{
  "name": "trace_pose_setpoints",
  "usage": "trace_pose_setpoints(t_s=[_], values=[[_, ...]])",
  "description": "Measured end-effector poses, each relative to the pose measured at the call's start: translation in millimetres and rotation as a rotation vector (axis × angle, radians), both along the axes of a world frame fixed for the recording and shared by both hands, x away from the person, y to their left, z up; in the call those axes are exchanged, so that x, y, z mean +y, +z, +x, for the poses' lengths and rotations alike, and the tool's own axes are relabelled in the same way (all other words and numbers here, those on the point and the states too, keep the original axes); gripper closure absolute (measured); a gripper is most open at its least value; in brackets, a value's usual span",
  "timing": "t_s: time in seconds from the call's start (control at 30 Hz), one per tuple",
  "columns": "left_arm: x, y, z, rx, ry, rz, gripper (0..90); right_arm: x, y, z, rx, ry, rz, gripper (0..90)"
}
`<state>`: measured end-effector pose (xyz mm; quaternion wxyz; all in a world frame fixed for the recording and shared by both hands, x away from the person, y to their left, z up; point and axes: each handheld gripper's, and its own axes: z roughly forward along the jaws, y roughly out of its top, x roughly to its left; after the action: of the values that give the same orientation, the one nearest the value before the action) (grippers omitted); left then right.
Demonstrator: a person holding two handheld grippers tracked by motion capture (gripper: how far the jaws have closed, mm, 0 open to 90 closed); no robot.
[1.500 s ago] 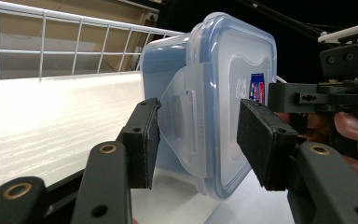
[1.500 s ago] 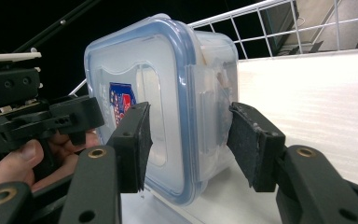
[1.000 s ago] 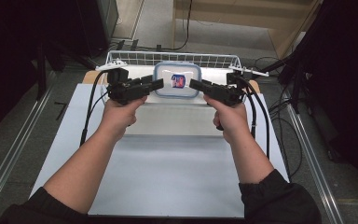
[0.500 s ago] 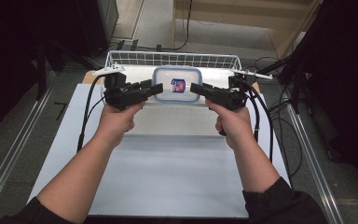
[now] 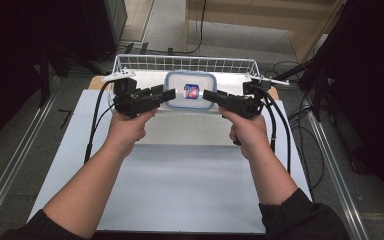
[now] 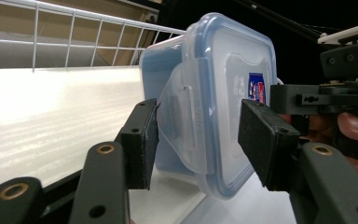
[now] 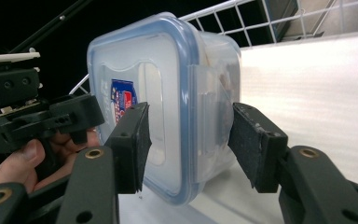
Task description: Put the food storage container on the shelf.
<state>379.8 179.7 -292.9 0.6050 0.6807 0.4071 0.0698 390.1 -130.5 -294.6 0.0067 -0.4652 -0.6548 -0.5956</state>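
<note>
Lidded plastic container [image 5: 191,90] on white worktop [image 5: 180,185] before wire basket [image 5: 185,64], left gripper [image 5: 169,95] and right gripper [image 5: 209,96] flanking its side latches, jaws parted, just opened slightly, pads not pressing.

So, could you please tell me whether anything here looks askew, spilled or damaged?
Nothing stands out. The lidded container sits flat on the table by the wire basket, lid on and uncracked, nothing spilled. The left gripper and right gripper flank its side flaps.
</note>
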Motion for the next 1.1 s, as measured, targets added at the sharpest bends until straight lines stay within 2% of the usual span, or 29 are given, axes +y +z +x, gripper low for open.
trace_pose_setpoints(t_s=[0.13, 0.4, 0.57, 0.67, 0.8, 0.83, 0.97, 1.0, 1.1], values=[[-1.1, 1.6, 3.6, -0.013, 0.003, 0.013, 48.3, -1.8, 1.3, 6.0, -0.013, -0.013, 0.000, 47.8], [-0.2, 3.0, 8.6, -0.016, 0.036, 0.005, 46.4, -3.8, 1.0, 11.4, -0.010, -0.031, 0.012, 44.7], [0.7, 2.4, 8.8, -0.018, 0.035, 0.012, 46.2, -4.9, 0.4, 12.8, -0.006, -0.039, 0.001, 44.5], [0.9, 2.7, 7.9, -0.018, 0.029, 0.024, 46.0, -3.9, 0.7, 12.2, -0.012, -0.036, -0.009, 41.5], [1.1, 4.9, 6.6, -0.027, 0.047, 0.017, 46.1, -4.9, 2.4, 9.1, -0.020, -0.050, -0.029, 39.9], [1.4, 5.3, 6.1, -0.028, 0.047, 0.014, 46.0, -5.2, 3.0, 8.1, -0.026, -0.049, -0.031, 42.0], [1.5, 5.8, 1.6, -0.042, 0.040, 0.047, 45.8, -2.9, 6.0, 0.8, -0.047, -0.035, -0.057, 45.2], [3.0, 5.7, -2.8, -0.054, 0.039, 0.056, 45.5, -0.9, 8.5, -7.7, -0.078, -0.031, -0.087, 49.7], [4.8, 4.6, -11.8, -0.075, 0.048, 0.056, 43.1, 1.2, 11.0, -17.4, -0.114, -0.025, -0.113, 55.6]])
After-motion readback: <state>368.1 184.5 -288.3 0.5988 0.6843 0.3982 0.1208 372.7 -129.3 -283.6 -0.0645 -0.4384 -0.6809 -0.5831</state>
